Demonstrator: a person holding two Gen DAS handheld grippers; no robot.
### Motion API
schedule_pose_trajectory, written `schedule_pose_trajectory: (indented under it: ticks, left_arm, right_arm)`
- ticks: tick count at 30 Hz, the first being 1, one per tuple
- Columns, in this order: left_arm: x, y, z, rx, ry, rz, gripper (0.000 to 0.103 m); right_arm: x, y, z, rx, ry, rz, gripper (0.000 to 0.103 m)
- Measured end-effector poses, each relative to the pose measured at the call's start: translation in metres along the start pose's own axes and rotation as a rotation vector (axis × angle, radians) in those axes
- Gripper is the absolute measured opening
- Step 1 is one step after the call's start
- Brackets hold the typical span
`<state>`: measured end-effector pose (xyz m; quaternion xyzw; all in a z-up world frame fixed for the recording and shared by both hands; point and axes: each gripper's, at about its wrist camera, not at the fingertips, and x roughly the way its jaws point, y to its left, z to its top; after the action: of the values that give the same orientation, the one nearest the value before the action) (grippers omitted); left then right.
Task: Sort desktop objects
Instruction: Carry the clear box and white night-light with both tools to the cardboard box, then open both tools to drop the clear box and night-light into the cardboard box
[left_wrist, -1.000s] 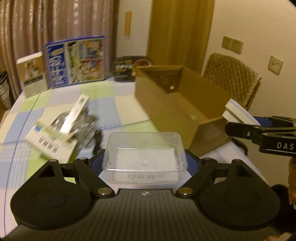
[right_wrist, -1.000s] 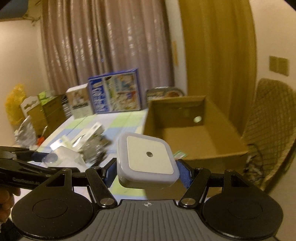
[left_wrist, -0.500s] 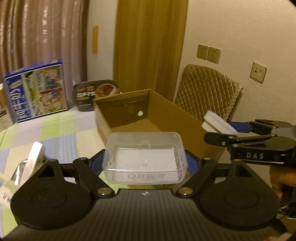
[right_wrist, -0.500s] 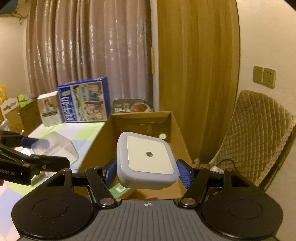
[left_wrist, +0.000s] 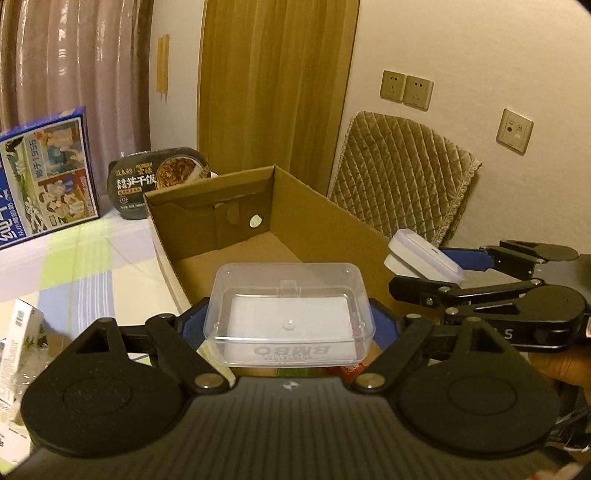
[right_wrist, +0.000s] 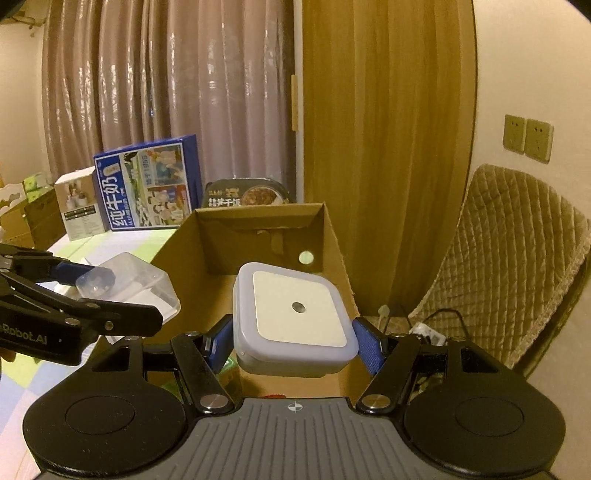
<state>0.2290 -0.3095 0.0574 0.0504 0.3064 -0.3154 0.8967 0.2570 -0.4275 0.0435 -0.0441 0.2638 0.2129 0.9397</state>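
Note:
My left gripper (left_wrist: 290, 326) is shut on a clear plastic box (left_wrist: 290, 314) with a white card inside, held over the near end of the open cardboard box (left_wrist: 332, 236). My right gripper (right_wrist: 293, 341) is shut on a white square night light (right_wrist: 295, 314) with a small round sensor, also above the cardboard box (right_wrist: 258, 240). Each gripper shows in the other's view: the right one with the night light (left_wrist: 424, 258) at the right, the left one with the clear box (right_wrist: 129, 284) at the left.
A blue milk carton box (right_wrist: 147, 184), a black ready-meal tray (left_wrist: 159, 181) and a small white box (right_wrist: 79, 206) stand at the table's far side. Packets (left_wrist: 22, 332) lie at the left on the checked tablecloth (left_wrist: 74, 266). A quilted chair (left_wrist: 402, 177) stands beyond the cardboard box.
Both grippers have swung right, from over the table to over the cardboard box, each still holding its object. The packets on the table have slid out to the left of view.

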Motion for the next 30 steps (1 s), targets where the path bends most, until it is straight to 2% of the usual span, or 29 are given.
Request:
schedule_pose_trajectory:
  ticks: [4,7,23,24,27,30]
  left_arm:
    - [0.010,-0.001,0.000,0.007,0.011,-0.014,0.083]
    - [0.011,-0.003,0.000,0.016,0.009,0.008,0.085]
    - [-0.028,0.023,-0.012,-0.043,-0.020,0.083,0.086]
    - [-0.029,0.024,-0.013,-0.046,-0.020,0.086,0.086]
    - [-0.032,0.027,-0.016,-0.053,-0.018,0.091,0.086]
    - [-0.036,0.030,-0.021,-0.065,-0.014,0.094,0.086]
  right_arm:
    - [0.002,-0.002,0.000,0.003,0.004,0.000,0.065]
    - [0.002,-0.001,-0.001,0.005,0.005,0.000,0.065]
    - [0.010,0.013,0.002,-0.002,0.004,0.035,0.065]
    - [0.013,0.014,0.003,-0.005,0.007,0.047,0.066]
    - [0.013,0.017,0.004,-0.012,-0.001,0.050,0.083]
    - [0.009,0.017,0.002,-0.004,-0.004,0.050,0.084]
